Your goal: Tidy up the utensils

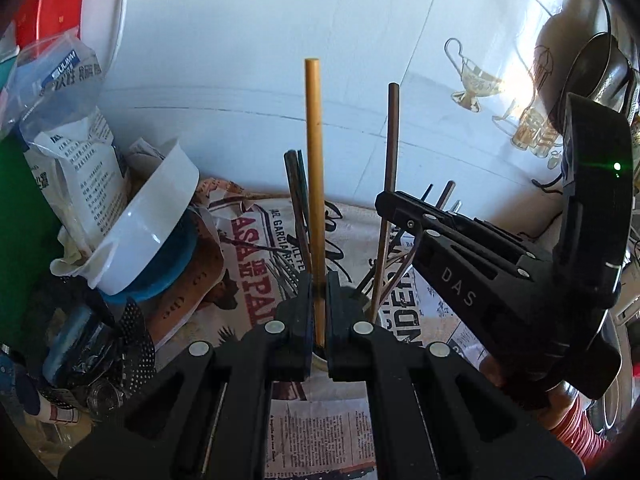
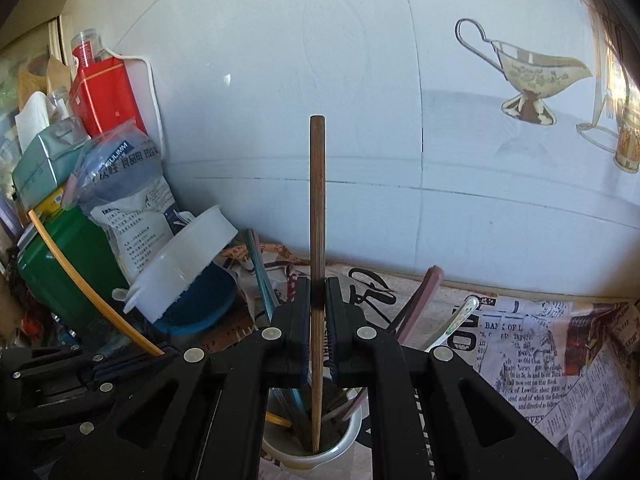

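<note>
My left gripper (image 1: pixel 319 292) is shut on a yellow chopstick (image 1: pixel 313 160) that stands upright above a white cup (image 1: pixel 320 362), mostly hidden behind the jaws. My right gripper (image 2: pixel 319 300) is shut on a brown chopstick (image 2: pixel 317 200), its lower tip inside the white cup (image 2: pixel 312 450). The cup holds several other chopsticks and a spoon (image 2: pixel 456 322). In the left wrist view the right gripper (image 1: pixel 390 204) comes in from the right, holding the brown chopstick (image 1: pixel 391 152). In the right wrist view the left gripper (image 2: pixel 160 354) sits at lower left with the yellow chopstick (image 2: pixel 80 280).
Newspaper (image 2: pixel 560 360) covers the counter. A pile of bags, tins and a tilted white bowl (image 2: pixel 188 256) on a blue bowl fills the left side. A white tiled wall (image 2: pixel 280 100) stands close behind. A dark pan (image 1: pixel 596 68) hangs at the right.
</note>
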The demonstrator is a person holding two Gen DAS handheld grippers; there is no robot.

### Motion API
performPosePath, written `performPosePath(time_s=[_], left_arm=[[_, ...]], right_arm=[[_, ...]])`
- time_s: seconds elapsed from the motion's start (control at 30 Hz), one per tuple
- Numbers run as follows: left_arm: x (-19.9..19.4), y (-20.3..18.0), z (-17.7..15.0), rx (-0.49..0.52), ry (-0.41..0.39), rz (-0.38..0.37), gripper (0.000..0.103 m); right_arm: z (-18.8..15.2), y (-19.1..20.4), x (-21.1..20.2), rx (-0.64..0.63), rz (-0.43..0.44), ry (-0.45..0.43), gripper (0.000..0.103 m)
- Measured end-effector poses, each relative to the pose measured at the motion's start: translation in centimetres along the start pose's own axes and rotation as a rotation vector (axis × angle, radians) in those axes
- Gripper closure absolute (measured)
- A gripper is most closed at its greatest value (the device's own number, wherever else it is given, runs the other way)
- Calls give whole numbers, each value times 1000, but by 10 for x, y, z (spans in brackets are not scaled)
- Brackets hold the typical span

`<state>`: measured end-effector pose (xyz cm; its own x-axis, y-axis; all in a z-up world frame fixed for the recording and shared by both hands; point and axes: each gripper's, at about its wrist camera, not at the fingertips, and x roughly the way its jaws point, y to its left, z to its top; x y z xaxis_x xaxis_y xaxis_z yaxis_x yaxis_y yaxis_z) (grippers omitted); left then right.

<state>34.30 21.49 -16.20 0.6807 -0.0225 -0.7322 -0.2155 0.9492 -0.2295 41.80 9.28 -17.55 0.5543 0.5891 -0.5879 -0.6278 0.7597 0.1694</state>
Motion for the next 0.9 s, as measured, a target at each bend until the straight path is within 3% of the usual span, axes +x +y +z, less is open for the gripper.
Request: performPosePath(time_s=[0.27,0.47,0.7,0.9], left_arm=[[22,-5,-7,14,78,26,100],[1,-15,-8,-11,52,83,95],[-70,-48,-11,-32,-103,155,86],[-153,-87,-18,9,-285,167,78]], right_arm=[[-19,-7,3,-14,17,114,96],[-24,-23,-18,17,106,215,95],[-19,-25,-96,-71,152,132,88],[-12,-25,-195,-109,140,-64,88]])
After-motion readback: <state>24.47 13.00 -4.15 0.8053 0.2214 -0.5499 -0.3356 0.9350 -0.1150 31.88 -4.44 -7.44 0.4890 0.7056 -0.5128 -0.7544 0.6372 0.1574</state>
